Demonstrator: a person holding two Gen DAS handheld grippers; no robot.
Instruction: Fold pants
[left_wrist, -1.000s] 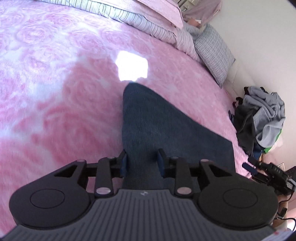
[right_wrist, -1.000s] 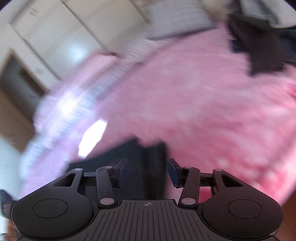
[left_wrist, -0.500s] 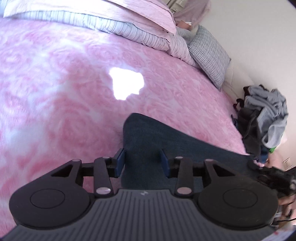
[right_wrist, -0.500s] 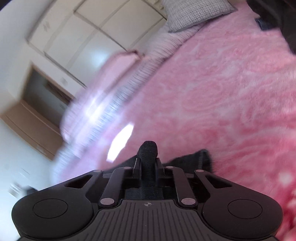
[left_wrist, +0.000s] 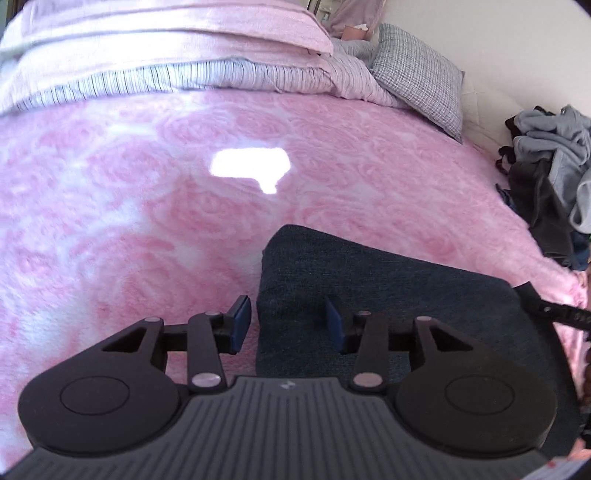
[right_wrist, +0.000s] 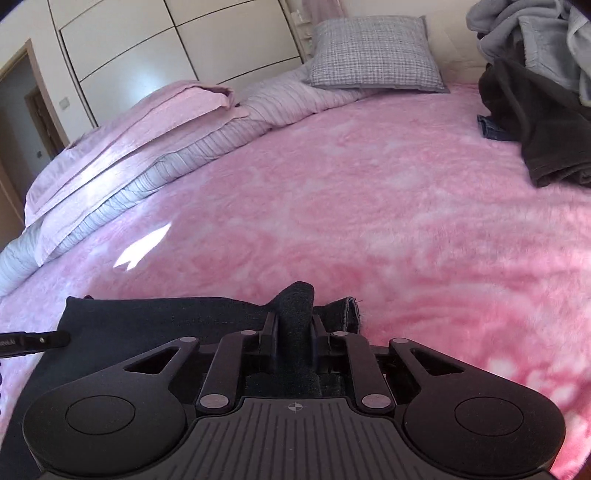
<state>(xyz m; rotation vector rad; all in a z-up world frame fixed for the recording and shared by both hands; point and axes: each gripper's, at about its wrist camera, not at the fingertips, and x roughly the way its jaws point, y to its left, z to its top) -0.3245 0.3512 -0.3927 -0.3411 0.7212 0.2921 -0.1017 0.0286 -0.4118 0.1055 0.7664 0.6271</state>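
1. The right claw (right_wrist: 295, 332) is clamped on a raised fold of the dark pants (right_wrist: 155, 321), its jaws having just eased apart slightly.
2. The left claw (left_wrist: 288, 325) has just been widening; its jaws straddle the pants' edge without pressing it.
3. The pants lie flat on the pink bed (left_wrist: 110, 221).
4. A checked pillow (right_wrist: 373, 55) sits at 12 o'clock, a clothes pile (right_wrist: 535, 92) at 2 o'clock.

Readable markings, one partial entry: white capital lettering is showing on a black bar (right_wrist: 33, 341) at the left edge of the right wrist frame, cut off by the frame edge and too small to spell out. A small emblem on each gripper body, lower centre, is carrying no legible letters. Nothing else is bearing readable text, numbers or brand names.
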